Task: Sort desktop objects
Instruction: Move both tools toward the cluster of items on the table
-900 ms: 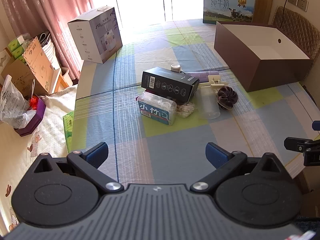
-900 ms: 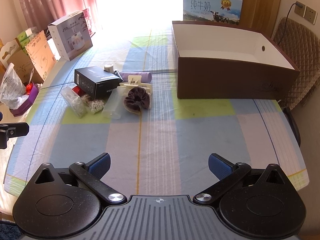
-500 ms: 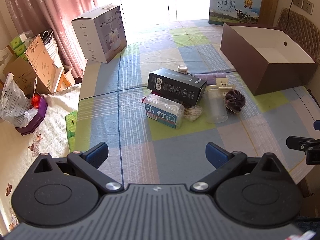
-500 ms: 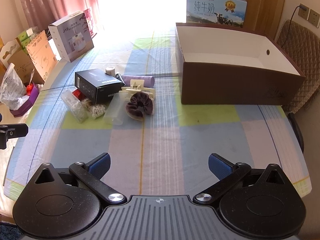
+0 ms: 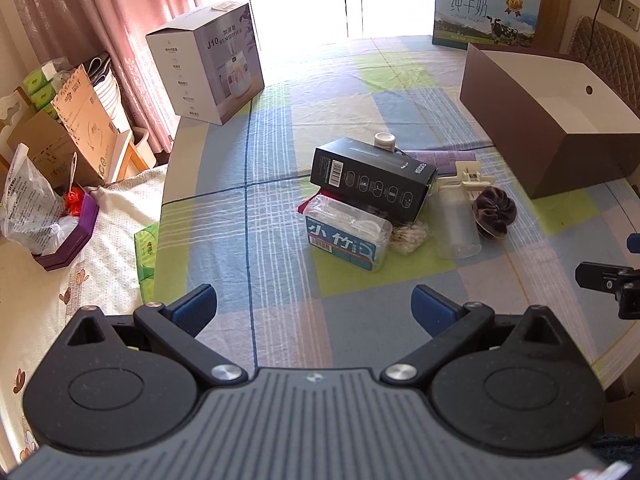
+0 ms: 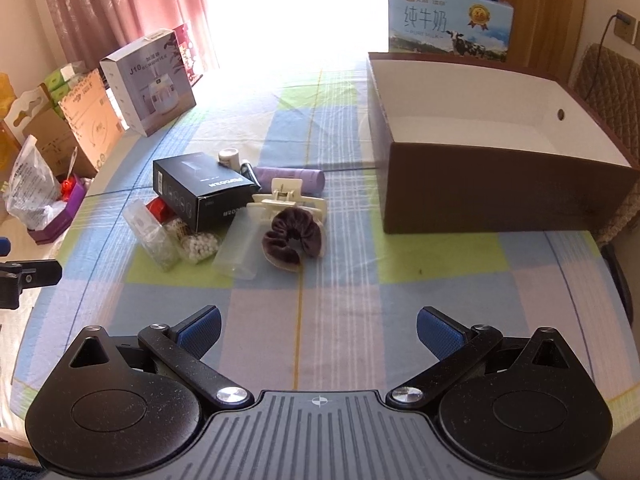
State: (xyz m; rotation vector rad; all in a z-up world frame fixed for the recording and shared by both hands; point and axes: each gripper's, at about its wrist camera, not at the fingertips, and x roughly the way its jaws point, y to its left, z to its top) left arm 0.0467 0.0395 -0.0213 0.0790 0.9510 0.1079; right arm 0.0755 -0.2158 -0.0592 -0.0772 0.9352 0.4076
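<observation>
— How far had you got with the sorting at that point?

— Nowhere, by my reckoning. My left gripper (image 5: 314,306) and my right gripper (image 6: 318,328) both hung above the near edge of the table (image 6: 344,320), fingers spread wide and holding nothing. Beyond them the checked cloth lay bare, then came the pile, all of it unsorted.

— What was in the pile?

— Nearest the left one, a clear packet with a blue label (image 5: 346,232) and a small bag of white beads (image 6: 198,246). Beside those lay a frosted plastic bottle (image 6: 240,246) on its side, touching a dark velvet scrunchie (image 6: 292,238). Behind them sat a cream hair claw (image 6: 286,196), a black carton (image 5: 372,178), a purple tube (image 6: 290,176) and a little white jar (image 5: 385,140).

— And the destination?

— I judged it to be the brown open box (image 6: 500,192), farther back on the right, well apart from the pile. Its white inside showed nothing in it, so every piece was left to move.

— How were you held?

— Both tilted down toward the table, level with each other, side by side, each glimpsing the other at the edge of its view.
</observation>
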